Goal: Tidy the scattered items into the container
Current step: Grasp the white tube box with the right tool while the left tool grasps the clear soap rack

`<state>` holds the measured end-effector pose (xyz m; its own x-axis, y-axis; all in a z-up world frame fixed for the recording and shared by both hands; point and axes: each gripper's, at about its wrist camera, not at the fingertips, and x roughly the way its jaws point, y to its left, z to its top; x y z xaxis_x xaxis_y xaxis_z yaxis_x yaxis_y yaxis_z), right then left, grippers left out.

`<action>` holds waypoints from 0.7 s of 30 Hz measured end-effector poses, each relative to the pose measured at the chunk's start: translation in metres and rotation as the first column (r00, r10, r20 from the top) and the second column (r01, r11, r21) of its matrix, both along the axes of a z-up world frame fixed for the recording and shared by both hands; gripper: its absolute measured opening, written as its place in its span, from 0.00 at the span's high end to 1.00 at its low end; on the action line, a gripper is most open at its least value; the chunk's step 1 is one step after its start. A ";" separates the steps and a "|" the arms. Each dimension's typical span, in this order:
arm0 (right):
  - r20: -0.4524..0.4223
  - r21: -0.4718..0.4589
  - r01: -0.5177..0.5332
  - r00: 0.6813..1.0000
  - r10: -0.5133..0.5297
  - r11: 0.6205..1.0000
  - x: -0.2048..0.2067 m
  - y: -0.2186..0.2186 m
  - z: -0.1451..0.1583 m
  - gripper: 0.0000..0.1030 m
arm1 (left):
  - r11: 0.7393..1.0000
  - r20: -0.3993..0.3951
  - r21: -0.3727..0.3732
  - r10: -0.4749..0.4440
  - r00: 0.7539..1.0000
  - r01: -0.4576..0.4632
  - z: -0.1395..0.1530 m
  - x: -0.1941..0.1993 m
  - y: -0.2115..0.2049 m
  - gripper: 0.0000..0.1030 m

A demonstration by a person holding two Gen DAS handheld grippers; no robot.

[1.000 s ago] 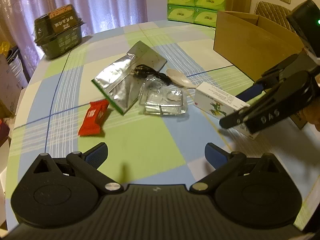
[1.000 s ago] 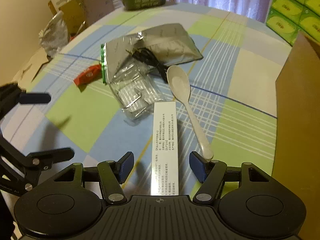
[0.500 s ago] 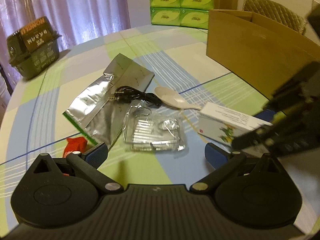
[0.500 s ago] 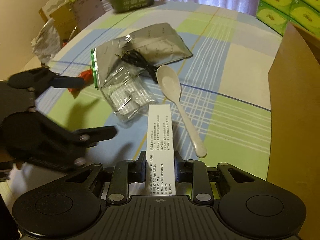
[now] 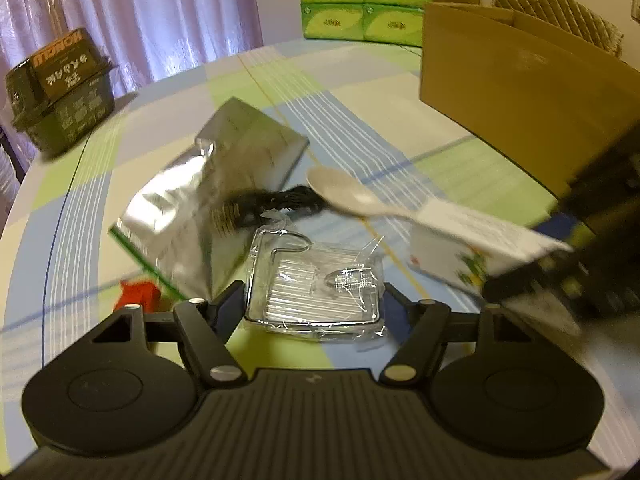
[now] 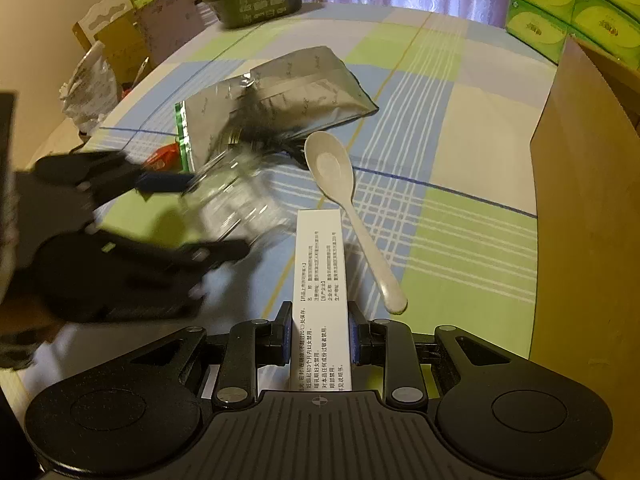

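On the checked tablecloth (image 6: 460,92), my right gripper (image 6: 319,338) pinches the long white cardboard box (image 6: 320,280), my left gripper (image 5: 314,304) spreads around the clear plastic pack (image 5: 316,292), which might slip.

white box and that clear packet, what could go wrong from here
1. The right tool is shut on the white box near one end, so the long free end might swing or slip during the lift toward the cardboard box.
2. The left tool straddles the clear plastic packet, which looks thin and slick; it may crumple or slide out.
3. The black cable lies against the packet and the spoon, so it could be dragged along.
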<state>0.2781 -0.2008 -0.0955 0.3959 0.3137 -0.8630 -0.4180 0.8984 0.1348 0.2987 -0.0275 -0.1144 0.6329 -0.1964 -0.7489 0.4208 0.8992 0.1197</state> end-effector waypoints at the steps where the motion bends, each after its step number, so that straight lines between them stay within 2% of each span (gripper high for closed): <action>1: -0.003 -0.002 -0.004 1.000 0.004 1.000 -0.001 0.000 -0.001 0.72 | 1.000 -0.012 -0.004 0.007 1.000 -0.007 0.002 -0.008 0.003 0.35; 6: -0.023 -0.010 -0.025 0.999 0.025 1.000 -0.005 0.003 -0.005 0.72 | 0.999 -0.064 -0.020 0.033 0.997 -0.034 0.008 -0.062 0.016 0.36; 10: -0.019 -0.009 -0.029 0.999 0.029 1.000 -0.006 0.003 -0.005 0.72 | 0.999 -0.071 -0.002 0.048 0.996 -0.048 0.010 -0.093 0.021 0.36; 21: -0.003 -0.046 -0.042 0.999 0.041 0.998 -0.004 0.010 -0.010 0.71 | 0.996 -0.061 -0.037 0.083 0.995 -0.086 0.009 -0.109 0.027 0.30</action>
<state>0.2745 -0.1913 -0.1058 0.3819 0.2894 -0.8777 -0.4548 0.8856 0.0941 0.1900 -0.0006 -0.1051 0.6030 -0.1746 -0.7784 0.3485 0.9354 0.0602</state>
